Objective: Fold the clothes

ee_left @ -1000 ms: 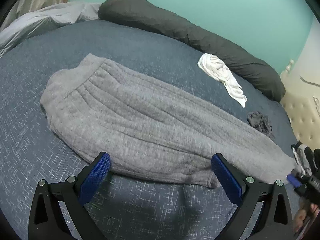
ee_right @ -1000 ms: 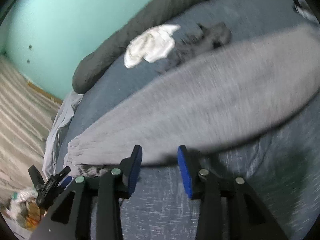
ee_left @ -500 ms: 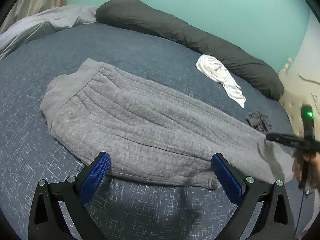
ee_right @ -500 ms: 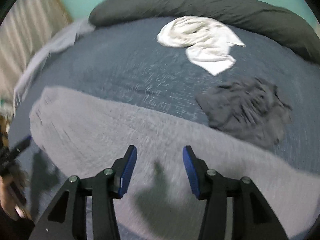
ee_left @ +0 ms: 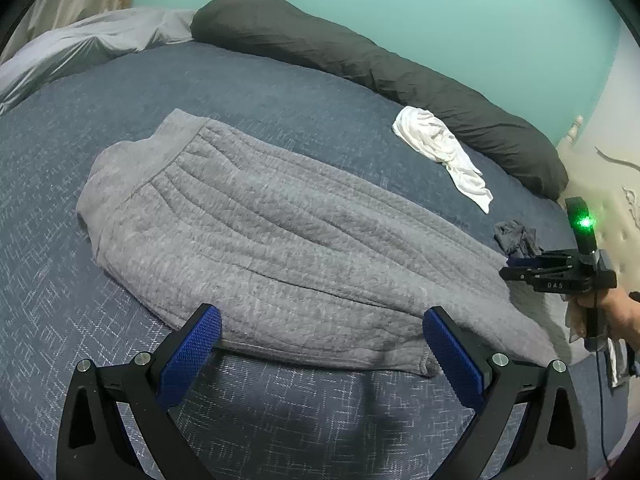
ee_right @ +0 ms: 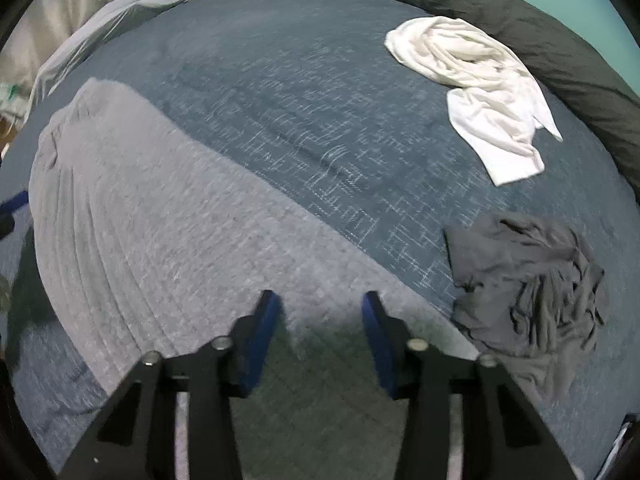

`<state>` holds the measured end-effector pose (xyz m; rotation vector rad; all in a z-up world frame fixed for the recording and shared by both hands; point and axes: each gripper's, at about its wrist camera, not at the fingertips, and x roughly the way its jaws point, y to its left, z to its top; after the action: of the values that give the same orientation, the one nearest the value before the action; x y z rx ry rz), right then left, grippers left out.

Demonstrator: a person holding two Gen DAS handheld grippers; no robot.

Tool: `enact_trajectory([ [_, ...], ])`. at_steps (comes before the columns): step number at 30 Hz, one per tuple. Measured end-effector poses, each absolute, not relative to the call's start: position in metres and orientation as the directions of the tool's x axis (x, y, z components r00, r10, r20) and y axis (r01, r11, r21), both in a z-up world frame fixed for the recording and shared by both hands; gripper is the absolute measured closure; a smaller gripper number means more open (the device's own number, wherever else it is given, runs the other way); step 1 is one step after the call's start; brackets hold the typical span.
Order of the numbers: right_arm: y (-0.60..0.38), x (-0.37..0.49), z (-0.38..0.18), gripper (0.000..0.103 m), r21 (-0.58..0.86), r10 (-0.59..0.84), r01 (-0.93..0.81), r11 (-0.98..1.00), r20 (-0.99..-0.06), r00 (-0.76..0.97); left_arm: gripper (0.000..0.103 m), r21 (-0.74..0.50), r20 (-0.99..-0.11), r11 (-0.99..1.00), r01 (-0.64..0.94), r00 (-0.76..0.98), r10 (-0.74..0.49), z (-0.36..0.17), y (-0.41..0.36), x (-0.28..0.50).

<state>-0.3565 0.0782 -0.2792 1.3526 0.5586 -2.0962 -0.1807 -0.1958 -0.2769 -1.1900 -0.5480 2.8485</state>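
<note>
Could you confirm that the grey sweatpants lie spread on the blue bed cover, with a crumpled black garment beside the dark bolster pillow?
Not quite: the crumpled garment beside the bolster pillow is white, as the left wrist view shows. The grey sweatpants do lie spread on the blue bed cover.

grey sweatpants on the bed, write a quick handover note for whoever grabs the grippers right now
Left gripper: open wide, empty, at the near edge of the grey sweatpants.
Right gripper: over the leg end of the sweatpants, jaws closing, nothing pinched yet.
Things: sweatpants lie flat and lengthwise on the blue bedspread. A white garment and a small dark grey garment lie crumpled beyond them, apart from each other.
Done: sweatpants laid out, apparently leg over leg.
Left: grip the leg end, fold it toward the waistband, then fold the other two garments.
</note>
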Motion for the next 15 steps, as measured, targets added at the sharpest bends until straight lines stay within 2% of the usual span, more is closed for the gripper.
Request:
enact_trajectory([
  [1,0.077,-0.356,-0.281,0.078,-0.041,-0.24,0.675,-0.736,-0.917,-0.318,0.0,-0.32,-0.688,-0.939,0.127,-0.712,0.138,-0.277,-0.196,-0.181],
  [2,0.076,-0.355,-0.282,0.088,-0.046,-0.239,0.686,-0.727,-0.919,-0.315,0.0,-0.32,-0.688,-0.939,0.128,-0.713,0.138,-0.277,-0.196,-0.181],
  [5,0.077,-0.352,-0.282,0.098,-0.044,-0.249,0.704,-0.708,-0.918,-0.308,0.0,-0.32,-0.688,-0.938,0.13,-0.713,0.136,-0.278,-0.195,-0.181],
  [15,0.078,-0.363,-0.249,0.1,-0.128,-0.243,0.679,-0.723,-0.873,-0.423,0.0,-0.328,-0.687,-0.934,0.144,-0.715,0.131,-0.278,-0.198,-0.179],
])
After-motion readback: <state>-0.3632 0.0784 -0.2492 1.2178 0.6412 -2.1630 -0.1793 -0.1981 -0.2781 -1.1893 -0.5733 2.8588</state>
